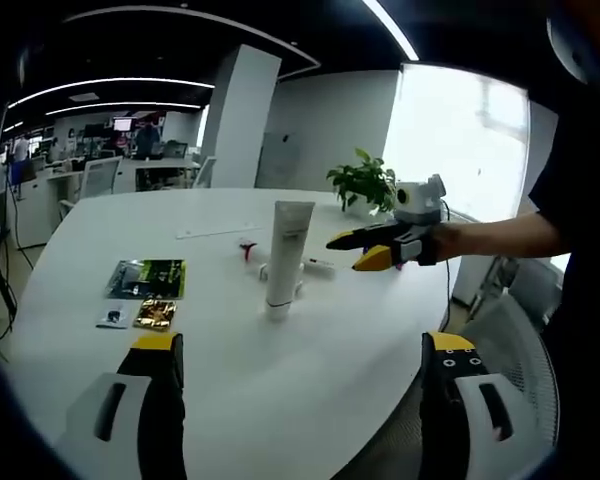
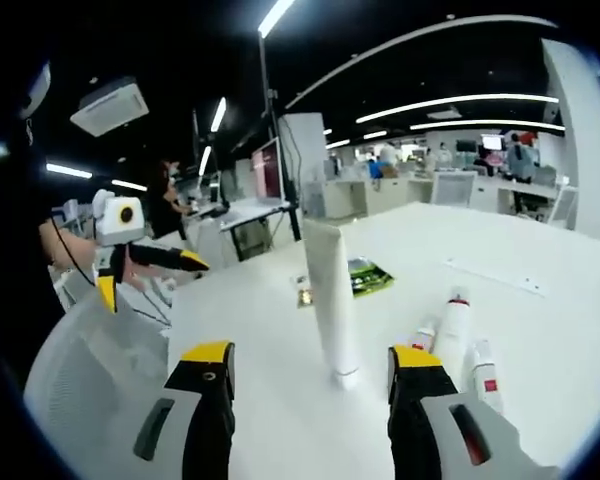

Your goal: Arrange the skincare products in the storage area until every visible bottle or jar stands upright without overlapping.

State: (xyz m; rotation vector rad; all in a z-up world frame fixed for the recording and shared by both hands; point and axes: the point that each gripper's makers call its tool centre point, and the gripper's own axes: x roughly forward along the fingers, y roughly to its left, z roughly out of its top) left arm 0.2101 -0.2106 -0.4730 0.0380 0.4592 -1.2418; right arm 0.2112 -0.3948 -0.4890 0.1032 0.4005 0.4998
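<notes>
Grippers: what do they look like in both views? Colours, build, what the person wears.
Both match: black jaws with yellow tips on pale grey bodies with dark slots. The left gripper and right gripper are built alike. Seen from across, the right gripper tapers to yellow-black points. The person's sleeve is dark.
</notes>
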